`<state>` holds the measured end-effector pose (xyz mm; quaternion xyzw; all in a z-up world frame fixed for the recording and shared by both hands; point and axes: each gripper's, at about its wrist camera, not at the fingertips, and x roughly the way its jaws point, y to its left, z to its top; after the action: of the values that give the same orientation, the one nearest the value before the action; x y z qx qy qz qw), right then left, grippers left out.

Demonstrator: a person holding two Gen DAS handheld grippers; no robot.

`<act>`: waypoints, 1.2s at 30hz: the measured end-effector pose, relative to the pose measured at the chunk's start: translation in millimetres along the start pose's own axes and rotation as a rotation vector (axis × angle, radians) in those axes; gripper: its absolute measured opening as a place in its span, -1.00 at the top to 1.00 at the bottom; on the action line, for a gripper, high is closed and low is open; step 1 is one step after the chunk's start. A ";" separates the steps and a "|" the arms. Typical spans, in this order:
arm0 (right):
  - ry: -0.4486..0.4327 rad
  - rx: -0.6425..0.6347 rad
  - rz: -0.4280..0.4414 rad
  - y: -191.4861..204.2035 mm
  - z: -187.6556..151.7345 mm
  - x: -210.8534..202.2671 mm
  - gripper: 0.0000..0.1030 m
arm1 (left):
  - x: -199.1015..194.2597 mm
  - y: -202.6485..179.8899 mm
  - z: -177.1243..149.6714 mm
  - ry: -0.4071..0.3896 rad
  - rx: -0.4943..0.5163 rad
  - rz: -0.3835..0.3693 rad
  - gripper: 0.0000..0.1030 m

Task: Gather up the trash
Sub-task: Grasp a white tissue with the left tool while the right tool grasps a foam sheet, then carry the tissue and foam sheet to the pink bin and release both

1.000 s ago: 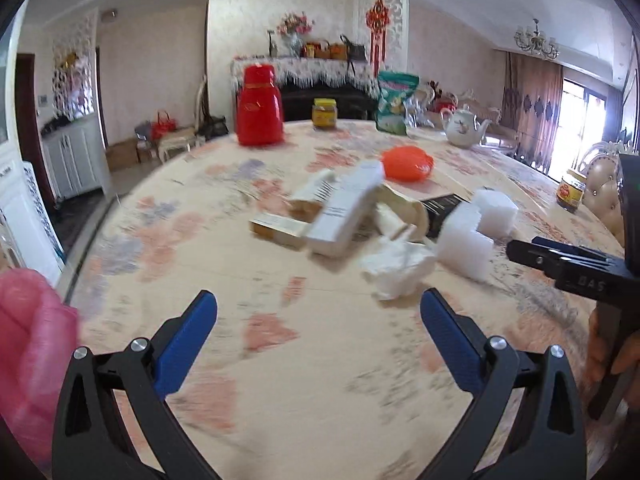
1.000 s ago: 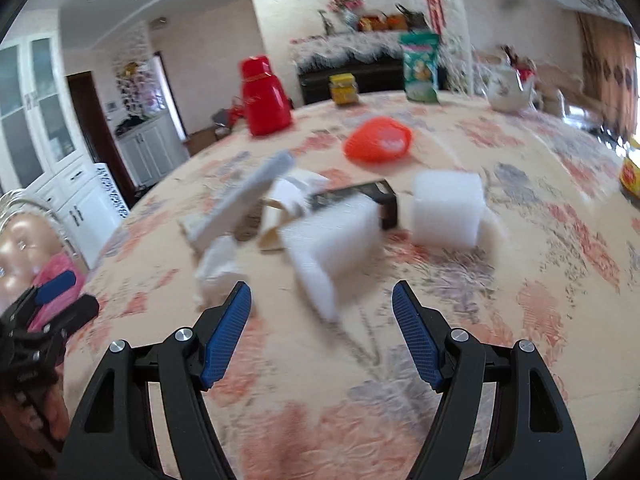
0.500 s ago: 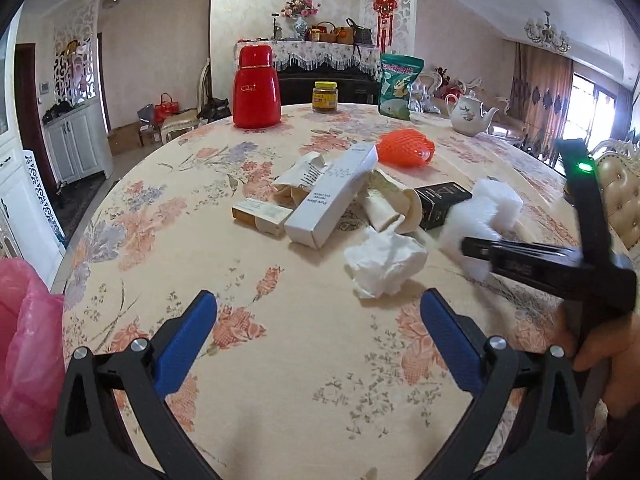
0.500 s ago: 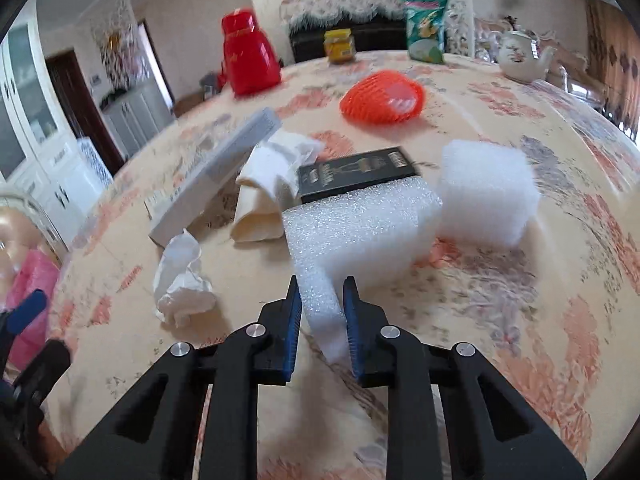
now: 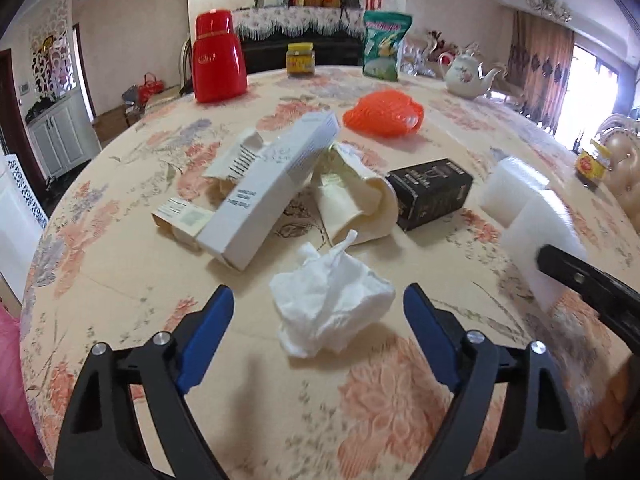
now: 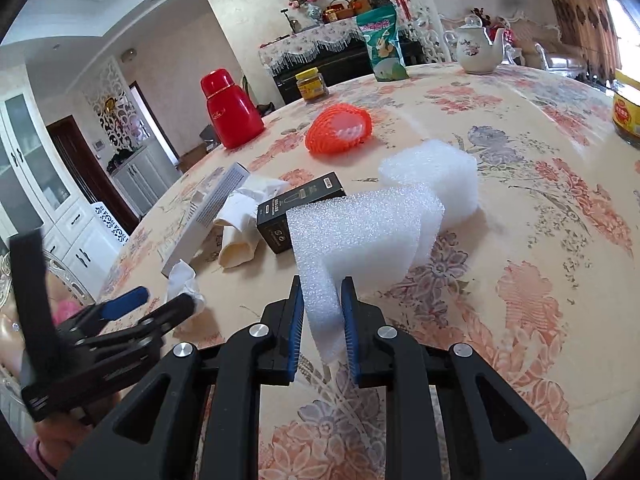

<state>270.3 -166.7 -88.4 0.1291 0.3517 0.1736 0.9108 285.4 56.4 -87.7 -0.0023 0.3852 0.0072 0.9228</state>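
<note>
My right gripper point(image 6: 322, 300) is shut on an L-shaped white foam piece point(image 6: 360, 232) and holds it just above the table; the foam piece also shows at the right of the left wrist view point(image 5: 540, 232). My left gripper point(image 5: 318, 304) is open, its fingers on either side of a crumpled white tissue point(image 5: 332, 304) that lies on the table. Behind the tissue lie a long white carton point(image 5: 268, 188), a crushed cream paper cup point(image 5: 352, 200), a black box point(image 5: 430, 192), a small carton point(image 5: 180, 220) and an orange foam net point(image 5: 384, 114).
A second white foam block point(image 6: 436, 176) lies on the floral tablecloth point(image 6: 520, 280). At the far edge stand a red thermos point(image 5: 216, 60), a yellow-lidded jar point(image 5: 300, 60), a green snack bag point(image 5: 384, 44) and a teapot point(image 5: 466, 68). A pink bag point(image 5: 12, 380) hangs at the left.
My right gripper closed on the foam piece and lifted it slightly. My left gripper moved forward so its open fingers now flank the tissue.
</note>
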 end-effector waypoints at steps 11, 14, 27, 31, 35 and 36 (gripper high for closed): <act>-0.009 -0.048 -0.004 8.5 -1.0 -3.9 0.62 | -5.8 2.0 -8.1 -0.007 -0.021 -0.041 0.70; -0.007 -0.058 -0.001 10.7 -1.2 -3.5 0.62 | -19.4 4.6 -15.4 -0.039 -0.050 -0.062 0.71; -0.022 -0.085 0.014 14.9 -1.8 -7.1 0.62 | -59.0 12.9 -37.0 -0.127 -0.089 -0.102 0.70; -0.030 -0.106 0.038 18.3 -3.0 -9.5 0.62 | -69.2 17.0 -43.5 -0.144 -0.079 -0.111 0.70; -0.051 -0.170 0.066 31.3 -5.7 -14.8 0.62 | -80.8 25.6 -50.6 -0.165 -0.070 -0.105 0.70; -0.042 -0.185 0.074 35.8 -7.1 -14.1 0.62 | -84.7 29.6 -52.9 -0.171 -0.069 -0.101 0.70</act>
<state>247.6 -139.1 -72.3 0.0610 0.3101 0.2362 0.9189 187.8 84.5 -64.6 -0.0528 0.3041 -0.0257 0.9508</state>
